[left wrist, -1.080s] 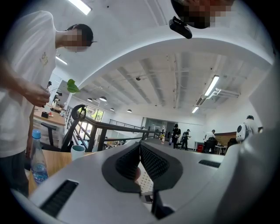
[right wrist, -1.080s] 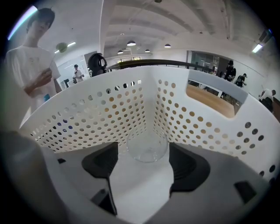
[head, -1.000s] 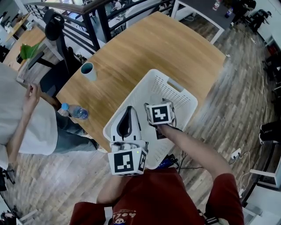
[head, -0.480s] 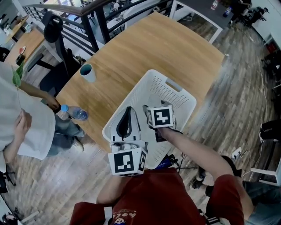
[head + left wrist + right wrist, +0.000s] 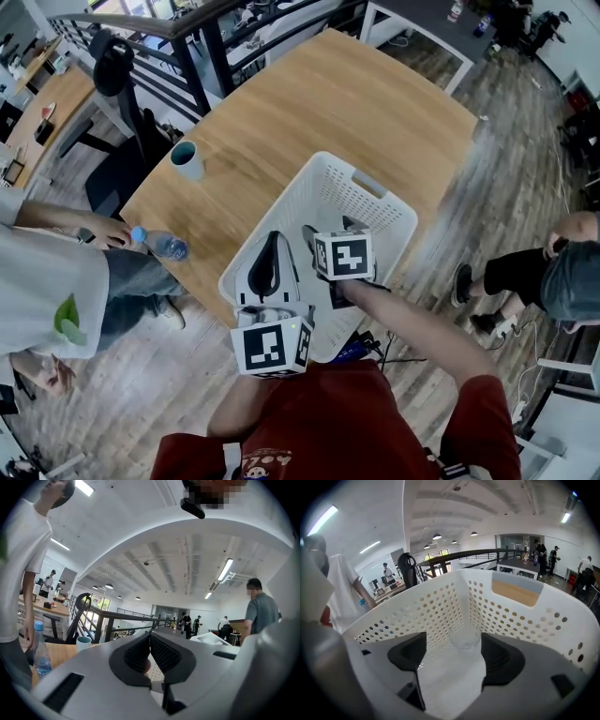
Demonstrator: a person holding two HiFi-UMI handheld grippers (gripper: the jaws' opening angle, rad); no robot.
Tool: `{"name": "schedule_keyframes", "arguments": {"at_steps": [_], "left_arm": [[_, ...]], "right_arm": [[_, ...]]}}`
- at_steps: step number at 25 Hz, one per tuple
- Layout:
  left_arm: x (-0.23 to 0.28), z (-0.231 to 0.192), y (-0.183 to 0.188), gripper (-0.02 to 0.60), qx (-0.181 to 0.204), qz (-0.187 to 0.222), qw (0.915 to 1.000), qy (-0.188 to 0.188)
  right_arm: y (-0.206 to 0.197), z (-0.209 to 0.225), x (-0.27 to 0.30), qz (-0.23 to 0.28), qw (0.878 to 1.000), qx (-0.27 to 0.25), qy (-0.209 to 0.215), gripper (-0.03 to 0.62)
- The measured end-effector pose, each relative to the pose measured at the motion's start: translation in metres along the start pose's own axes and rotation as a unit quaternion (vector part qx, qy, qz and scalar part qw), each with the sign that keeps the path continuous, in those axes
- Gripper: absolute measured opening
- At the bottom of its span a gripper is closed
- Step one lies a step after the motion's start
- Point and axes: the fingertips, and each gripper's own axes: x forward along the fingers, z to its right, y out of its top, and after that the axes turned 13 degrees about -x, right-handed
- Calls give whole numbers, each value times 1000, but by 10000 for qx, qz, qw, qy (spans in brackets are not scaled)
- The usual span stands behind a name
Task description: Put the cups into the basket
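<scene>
Comparing against a second ago, inspector, what differs?

— Little, sir; the right gripper [image 5: 328, 230] sits slightly nearer the person, inside the basket [image 5: 396, 214]; its fingers are spread, and a clear cup [image 5: 465, 637] stands on the basket floor just ahead of their tips, apparently free of both; I judge that cup delivered. A bystander at left has shifted; another has come in at right.

— What remains?

— One teal cup [image 5: 187, 157], upright on the table [image 5: 328, 103], well apart from the basket; a water bottle [image 5: 161, 243] stands at the table's edge, not between them. The left gripper [image 5: 272, 244] is held by the basket's near side, fingers pressed together on nothing.
</scene>
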Motion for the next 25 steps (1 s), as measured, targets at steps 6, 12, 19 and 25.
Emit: {"name": "schedule_keyframes", "arguments": {"at_steps": [6,12,19,25], "left_arm": [[-1,-1,2,8,-31,-13,10000,19],[-2,-2,-1,8,7,4,10000,33],[-2,-5,0,8,-9,13,10000,47],[-3,-6,-1,8,-22,20,10000,93]], "right_arm": [[8,-11,-8,197,9992,213,278,342],[15,-13,-19,410,9987,200,247,342],[37,-20,-44,838,9943,512,420,342],[51,-19,-65,1178,9899,613,495,342]]}}
